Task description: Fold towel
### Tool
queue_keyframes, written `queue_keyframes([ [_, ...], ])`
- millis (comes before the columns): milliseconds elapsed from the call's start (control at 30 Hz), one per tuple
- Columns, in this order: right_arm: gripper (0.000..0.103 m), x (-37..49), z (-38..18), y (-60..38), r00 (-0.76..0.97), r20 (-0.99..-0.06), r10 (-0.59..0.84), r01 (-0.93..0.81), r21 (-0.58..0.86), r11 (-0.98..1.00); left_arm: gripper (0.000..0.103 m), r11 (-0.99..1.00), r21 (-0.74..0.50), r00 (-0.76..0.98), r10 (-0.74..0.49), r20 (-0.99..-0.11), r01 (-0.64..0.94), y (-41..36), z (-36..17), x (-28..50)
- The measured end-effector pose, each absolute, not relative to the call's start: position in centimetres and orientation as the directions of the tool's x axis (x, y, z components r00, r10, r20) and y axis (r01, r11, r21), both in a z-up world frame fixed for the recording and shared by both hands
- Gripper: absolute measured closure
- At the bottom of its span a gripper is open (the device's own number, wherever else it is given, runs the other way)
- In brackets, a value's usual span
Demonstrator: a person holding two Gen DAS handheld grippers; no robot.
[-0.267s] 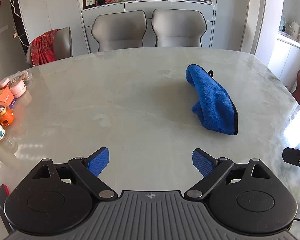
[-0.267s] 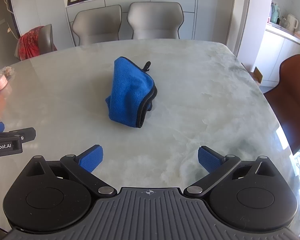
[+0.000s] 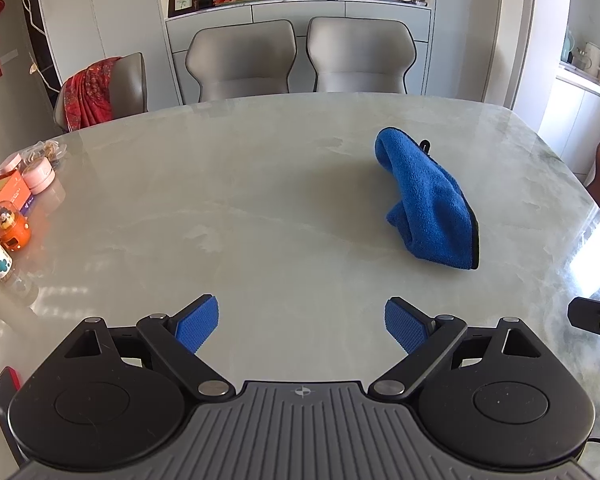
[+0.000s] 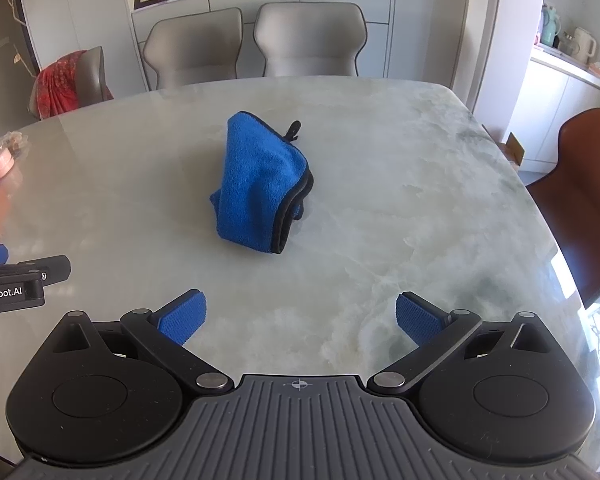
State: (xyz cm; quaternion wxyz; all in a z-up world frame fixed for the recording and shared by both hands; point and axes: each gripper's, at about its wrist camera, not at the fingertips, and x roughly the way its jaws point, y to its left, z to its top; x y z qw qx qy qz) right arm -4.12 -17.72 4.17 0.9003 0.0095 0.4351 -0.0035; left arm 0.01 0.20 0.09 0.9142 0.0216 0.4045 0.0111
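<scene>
The left gripper (image 3: 301,324) is hovering with jaws spread and empty over the tabletop's (image 3: 260,184) near edge, the towel (image 4: 260,184) is lying bunched toward mid-tabletop, and the right gripper (image 4: 301,318) is gaping empty; soft, light and limp, the towel likely lifts best by its black-trimmed edge

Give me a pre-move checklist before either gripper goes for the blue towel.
1. Left gripper open, nothing held: ok.
2. Right gripper open, nothing held: ok.
3. Blue towel bunched on the table, untouched: ok.
4. Black-trimmed edge faces the right gripper, exposed: ok.
5. Free corners for a clean pinch: cannot tell; layers overlap.
6. Bare table between both grippers and towel: ok.
</scene>
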Motion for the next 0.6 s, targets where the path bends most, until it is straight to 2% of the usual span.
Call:
queue_keyframes([
  [600, 0.001, -3.8, 3.7, -17.5, 0.612, -0.791, 0.003, 0.018, 0.019, 1.0, 0.01, 0.999, 0.037, 0.655, 0.032, -0.755, -0.007, 0.5, -1.4, 0.9],
])
